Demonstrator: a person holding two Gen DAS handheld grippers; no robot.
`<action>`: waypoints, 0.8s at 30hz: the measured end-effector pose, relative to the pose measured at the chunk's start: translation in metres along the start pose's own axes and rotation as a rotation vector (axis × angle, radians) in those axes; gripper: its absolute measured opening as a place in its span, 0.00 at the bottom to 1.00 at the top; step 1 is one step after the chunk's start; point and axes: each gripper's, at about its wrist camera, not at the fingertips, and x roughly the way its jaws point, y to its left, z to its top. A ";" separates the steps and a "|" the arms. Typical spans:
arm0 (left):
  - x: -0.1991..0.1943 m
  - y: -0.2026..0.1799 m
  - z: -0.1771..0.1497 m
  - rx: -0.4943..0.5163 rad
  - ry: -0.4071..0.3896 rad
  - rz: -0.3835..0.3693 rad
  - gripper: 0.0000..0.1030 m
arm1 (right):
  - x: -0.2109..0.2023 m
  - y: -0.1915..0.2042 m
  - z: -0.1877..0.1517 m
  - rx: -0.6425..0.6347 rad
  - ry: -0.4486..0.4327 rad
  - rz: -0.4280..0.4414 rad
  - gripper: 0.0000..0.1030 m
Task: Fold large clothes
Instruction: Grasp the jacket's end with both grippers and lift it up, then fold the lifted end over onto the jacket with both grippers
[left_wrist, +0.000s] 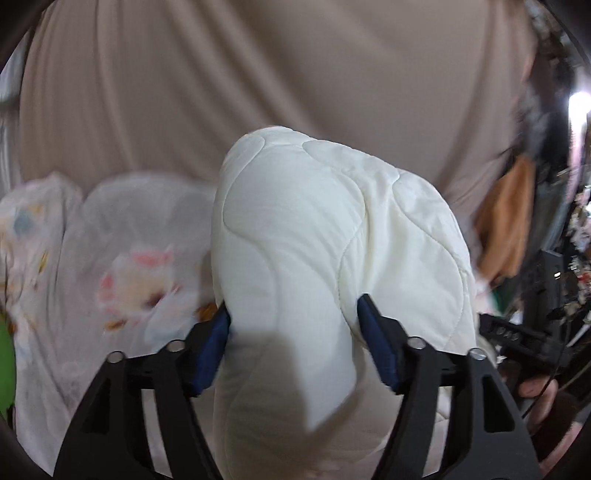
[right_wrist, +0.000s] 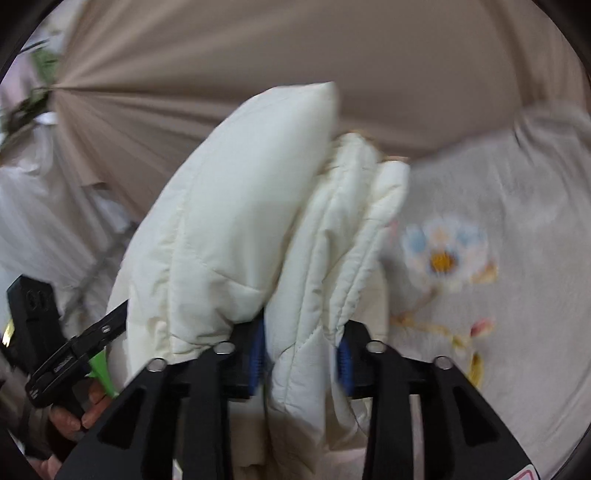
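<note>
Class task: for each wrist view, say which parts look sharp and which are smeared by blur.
Left wrist view: white quilted cloth and left gripper sharp, floral sheet smeared. Right wrist view: right gripper crisp, beige backdrop streaked, flower print blurred.

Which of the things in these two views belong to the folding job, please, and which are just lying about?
Part of the job:
- white quilted garment
- left tool, fabric between its pads
- right tool, fabric between its pads

Just lying about:
- floral sheet
- beige curtain
- orange cloth
</note>
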 end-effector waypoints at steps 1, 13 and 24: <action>0.022 0.012 -0.011 -0.006 0.045 0.042 0.65 | 0.021 -0.014 -0.012 0.036 0.047 -0.070 0.39; 0.029 0.029 -0.078 -0.049 0.167 0.050 0.63 | 0.020 0.019 -0.077 0.024 0.142 -0.028 0.49; 0.009 0.037 -0.072 -0.095 0.098 0.061 0.63 | 0.040 0.037 -0.053 0.065 0.075 0.055 0.14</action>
